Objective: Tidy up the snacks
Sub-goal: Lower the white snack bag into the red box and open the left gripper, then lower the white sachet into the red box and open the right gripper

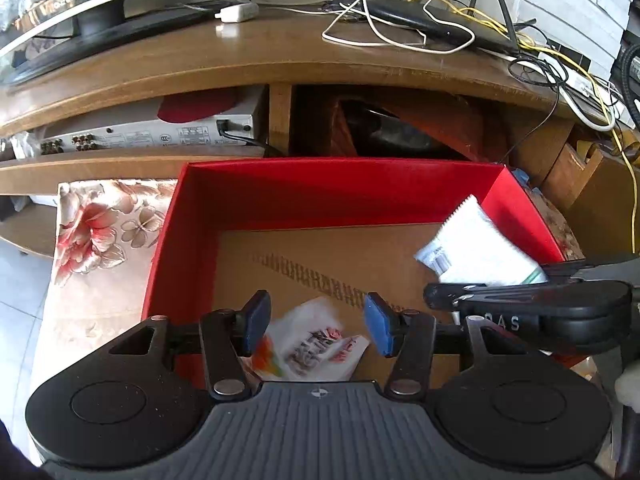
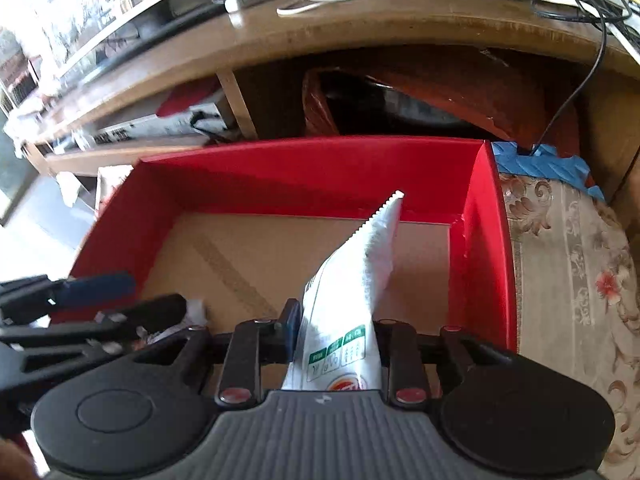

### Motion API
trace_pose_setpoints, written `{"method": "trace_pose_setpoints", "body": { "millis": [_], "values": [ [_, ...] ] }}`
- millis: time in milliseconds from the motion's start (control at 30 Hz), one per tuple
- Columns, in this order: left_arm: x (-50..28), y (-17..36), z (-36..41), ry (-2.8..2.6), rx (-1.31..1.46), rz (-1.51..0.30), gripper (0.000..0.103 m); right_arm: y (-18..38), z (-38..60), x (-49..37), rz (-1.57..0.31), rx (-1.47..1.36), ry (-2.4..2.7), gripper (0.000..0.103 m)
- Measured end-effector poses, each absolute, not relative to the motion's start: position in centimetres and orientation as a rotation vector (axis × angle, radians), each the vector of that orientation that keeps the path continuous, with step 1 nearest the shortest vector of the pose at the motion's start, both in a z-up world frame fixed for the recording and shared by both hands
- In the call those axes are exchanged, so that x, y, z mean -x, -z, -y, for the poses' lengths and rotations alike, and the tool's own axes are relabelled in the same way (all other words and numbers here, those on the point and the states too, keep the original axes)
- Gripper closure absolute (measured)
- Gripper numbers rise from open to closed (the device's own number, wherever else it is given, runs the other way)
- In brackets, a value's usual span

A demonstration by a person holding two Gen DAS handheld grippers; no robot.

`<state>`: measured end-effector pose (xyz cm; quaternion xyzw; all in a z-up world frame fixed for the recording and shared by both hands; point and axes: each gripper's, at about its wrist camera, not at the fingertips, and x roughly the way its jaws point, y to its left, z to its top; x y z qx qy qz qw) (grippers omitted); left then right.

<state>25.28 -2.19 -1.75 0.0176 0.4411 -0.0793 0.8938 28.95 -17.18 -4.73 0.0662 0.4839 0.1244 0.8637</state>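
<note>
A red box (image 1: 192, 248) with a brown cardboard floor stands on a floral cloth; it also shows in the right wrist view (image 2: 312, 176). My left gripper (image 1: 316, 324) is open over the box's near end, above a white snack packet with red print (image 1: 316, 344) that lies on the floor. My right gripper (image 2: 332, 336) is shut on a white snack packet with green labels (image 2: 352, 280) and holds it over the box's right side. That packet (image 1: 476, 248) and the right gripper (image 1: 528, 300) show at the right of the left wrist view.
A wooden TV stand (image 1: 280, 60) rises behind the box, with cables and a router (image 1: 424, 20) on top. A silver player (image 1: 152, 132) sits on its shelf. The floral cloth (image 2: 568, 280) extends on both sides of the box. Blue material (image 2: 536, 164) lies at the back right.
</note>
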Motion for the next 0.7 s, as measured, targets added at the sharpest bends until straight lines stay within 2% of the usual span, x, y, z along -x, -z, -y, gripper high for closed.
{"method": "trace_pose_setpoints", "body": {
  "millis": [100,300,700],
  "values": [
    [-25.2,1.6,2.3,0.156,-0.050,-0.904,0.036,4.1,17.0,-28.8,-0.984,-0.134,-0.275,0.056],
    [-24.9,0.9,2.0,0.146,-0.048,-0.887,0.030,2.8,17.0,-28.3,-0.952,-0.117,-0.254,0.051],
    [-23.4,-0.8,1.7,0.150,-0.043,-0.852,0.025,0.0,16.5,-26.2,-0.887,-0.065,-0.203,0.051]
  ]
}}
